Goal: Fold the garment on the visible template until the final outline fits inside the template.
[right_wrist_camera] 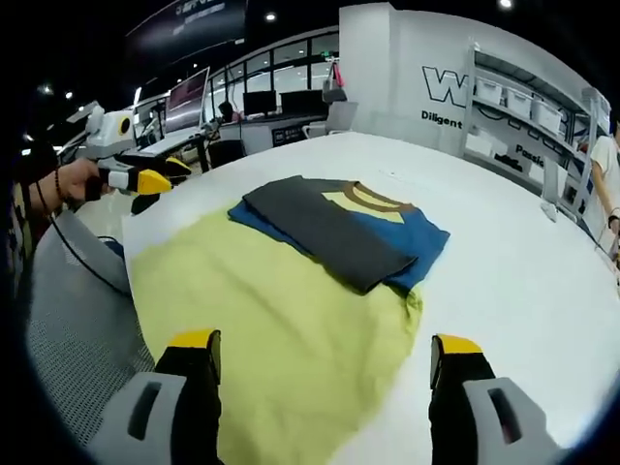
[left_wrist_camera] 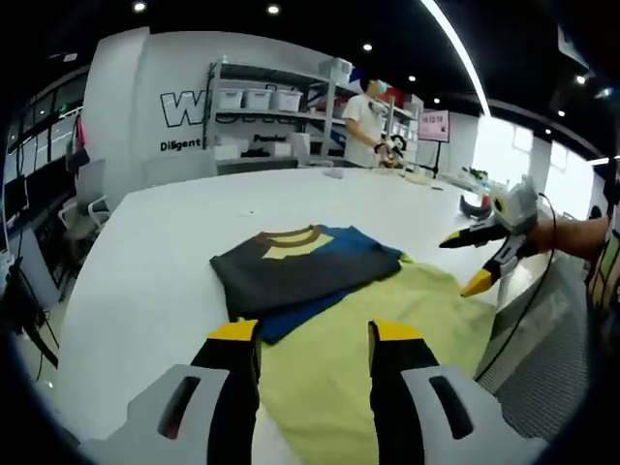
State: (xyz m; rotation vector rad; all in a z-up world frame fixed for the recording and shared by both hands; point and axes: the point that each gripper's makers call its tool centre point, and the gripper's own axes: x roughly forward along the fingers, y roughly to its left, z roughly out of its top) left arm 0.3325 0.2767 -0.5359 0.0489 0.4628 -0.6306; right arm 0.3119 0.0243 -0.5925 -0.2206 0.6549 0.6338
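— Left gripper view: where is the garment?

— The folded garment (left_wrist_camera: 295, 271), dark grey over blue with a yellow collar patch, lies on the yellow-green template (left_wrist_camera: 387, 349), which is spread on the white table (left_wrist_camera: 145, 281). My left hand-held gripper (left_wrist_camera: 314, 334) hovers above the template's near part, jaws apart, holding nothing.

— And the right gripper view?

— My right hand-held gripper (right_wrist_camera: 325, 344) is spread wide over the template (right_wrist_camera: 281, 358), empty. The garment (right_wrist_camera: 339, 232) sits at the template's far edge. A person (left_wrist_camera: 366, 121) stands by shelves (left_wrist_camera: 257, 102) beyond the table.
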